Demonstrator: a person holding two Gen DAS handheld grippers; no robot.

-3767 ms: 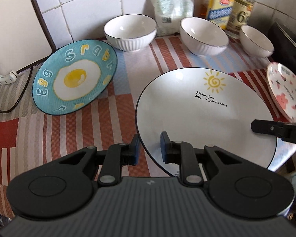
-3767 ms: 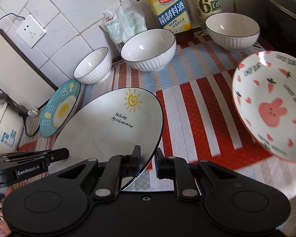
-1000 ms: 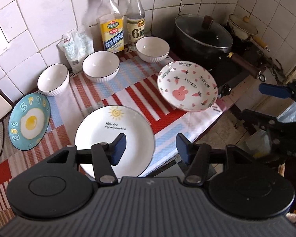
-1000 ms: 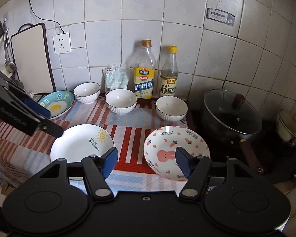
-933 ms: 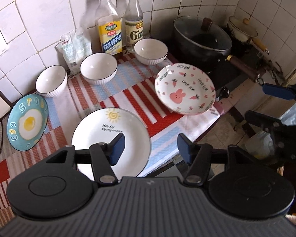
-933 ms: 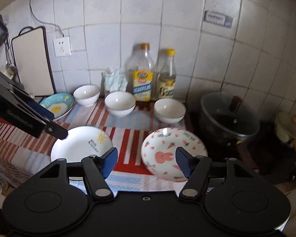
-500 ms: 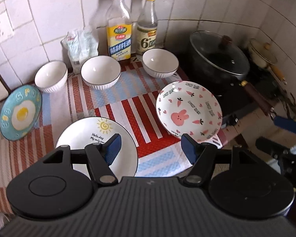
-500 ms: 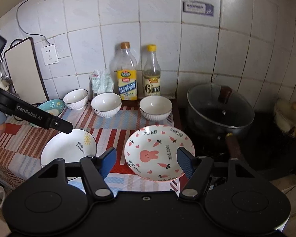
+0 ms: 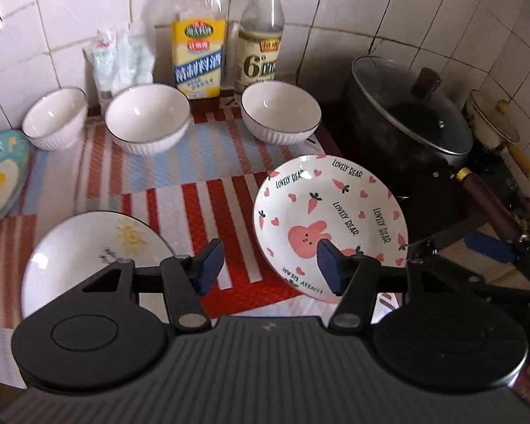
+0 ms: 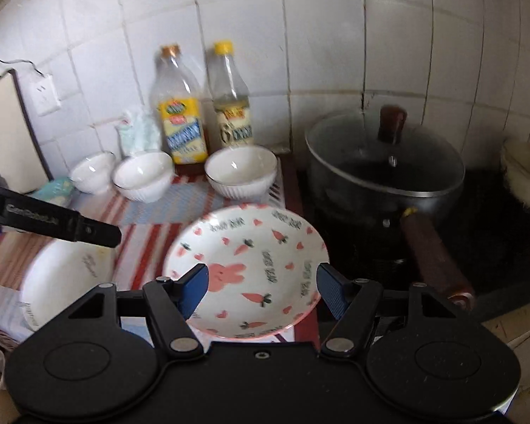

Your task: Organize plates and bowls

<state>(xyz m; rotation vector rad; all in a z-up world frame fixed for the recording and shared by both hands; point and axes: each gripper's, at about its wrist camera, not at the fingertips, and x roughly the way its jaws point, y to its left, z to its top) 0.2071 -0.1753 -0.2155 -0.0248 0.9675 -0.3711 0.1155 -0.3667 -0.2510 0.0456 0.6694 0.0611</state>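
Both tools are up in the air over the kitchen counter, and both are spread wide with nothing in them. The right gripper (image 10: 259, 282) points down at the bunny plate (image 10: 251, 265), the white one with pink carrots and hearts, and its two blue pads sit on either side of the plate as I look, but I think they are above it and not touching. The left gripper (image 9: 270, 265) hangs a little to the left of the bunny plate, between it and the sun plate (image 9: 88, 251). The bunny plate sits at the front of the striped cloth (image 9: 180, 173), with its right side hanging past the cloth toward the black pot (image 10: 385, 173). Three white bowls (image 9: 146, 118) stand in a row behind the bunny plate, near two bottles (image 9: 199, 53) at the wall. Far to the left of the bunny plate is the egg plate (image 9: 0, 180). It looks like the bunny plate gets picked up next. To do that well, the right tool should come down low, slip one pad under the near rim and one over it, and pinch gently. It should lift slowly, because the plate is smooth and close to the pot.
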